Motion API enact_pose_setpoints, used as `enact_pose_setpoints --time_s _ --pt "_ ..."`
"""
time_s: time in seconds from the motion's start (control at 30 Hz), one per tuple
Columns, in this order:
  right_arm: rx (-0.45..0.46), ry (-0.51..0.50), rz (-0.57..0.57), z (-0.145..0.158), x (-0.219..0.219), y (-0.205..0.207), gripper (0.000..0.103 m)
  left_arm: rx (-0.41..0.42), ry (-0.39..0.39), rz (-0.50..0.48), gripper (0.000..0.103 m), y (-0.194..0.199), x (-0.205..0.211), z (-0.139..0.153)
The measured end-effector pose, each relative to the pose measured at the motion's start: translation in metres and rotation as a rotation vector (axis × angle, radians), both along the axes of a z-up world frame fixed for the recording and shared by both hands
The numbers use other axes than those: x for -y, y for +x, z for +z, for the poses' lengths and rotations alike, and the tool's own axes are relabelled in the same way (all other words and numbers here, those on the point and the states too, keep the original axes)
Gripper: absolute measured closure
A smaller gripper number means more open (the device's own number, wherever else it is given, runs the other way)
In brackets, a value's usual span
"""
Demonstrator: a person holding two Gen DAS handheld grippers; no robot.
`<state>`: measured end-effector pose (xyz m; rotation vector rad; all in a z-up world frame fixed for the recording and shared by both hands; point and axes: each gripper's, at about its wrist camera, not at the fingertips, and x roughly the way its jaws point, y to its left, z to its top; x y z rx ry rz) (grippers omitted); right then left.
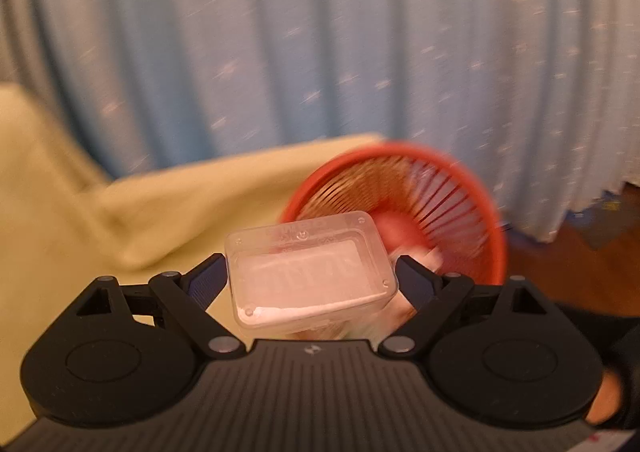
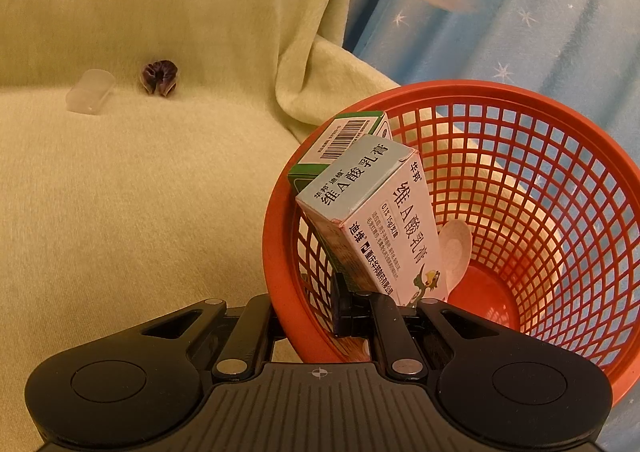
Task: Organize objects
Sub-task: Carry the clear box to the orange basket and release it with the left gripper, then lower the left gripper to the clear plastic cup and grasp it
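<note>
Left wrist view: left tongs (image 1: pixel 311 280) spread wide yet pinching clear plastic box (image 1: pixel 310 276) by its two short sides, pads against both ends. Box tilted, white contents inside, held up in the air in front of red basket (image 1: pixel 486 211). Basket blurred behind and right of box, on yellow-green blanket (image 1: pixel 160 207). Blue curtain (image 1: pixel 320 31) filling background.

Right wrist view: right tongs (image 2: pixel 352 310) pressed together, clamped on near rim of red basket (image 2: pixel 540 179). Inside basket, just beyond tongs: pale blue ointment carton (image 2: pixel 380 219) leaning upright, green carton (image 2: pixel 344 143) behind it, white spoon (image 2: pixel 454 248) beside it. Well apart on yellow-green blanket (image 2: pixel 140 191), far left: small clear cup (image 2: pixel 90 91) on its side, dark wrinkled lump (image 2: pixel 159 76) beside it.
</note>
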<state>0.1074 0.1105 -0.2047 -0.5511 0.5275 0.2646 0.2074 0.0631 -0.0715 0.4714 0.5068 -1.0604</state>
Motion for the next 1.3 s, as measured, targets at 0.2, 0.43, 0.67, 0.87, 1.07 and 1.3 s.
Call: enact_pose_setpoints --time_s 0.2,0.43,0.67,0.87,1.07,1.3 --pt "0.0 0.01 0.001 0.001 0.0 0.001 0.097 -0.041 -0.051 -0.073 0.009 0.003 0.049 -0.002" --pt "-0.001 0.023 -0.003 0.001 0.002 0.004 0.097 -0.036 -0.049 0.106 0.009 0.018 -0.001 -0.008" --pt "-0.002 0.022 -0.004 0.002 0.002 0.006 0.096 -0.064 0.033 0.408 0.009 0.043 -0.081 -0.038" --pt "-0.002 0.017 -0.003 0.001 0.001 0.006 0.096 -0.112 0.088 0.552 0.009 0.053 -0.125 -0.066" --pt "-0.002 0.007 0.0 -0.001 0.0 0.004 0.096 -0.135 0.113 0.608 0.009 0.061 -0.146 -0.085" --pt "-0.003 -0.006 0.004 -0.002 0.001 0.001 0.096 -0.147 0.124 0.644 0.009 0.066 -0.162 -0.099"
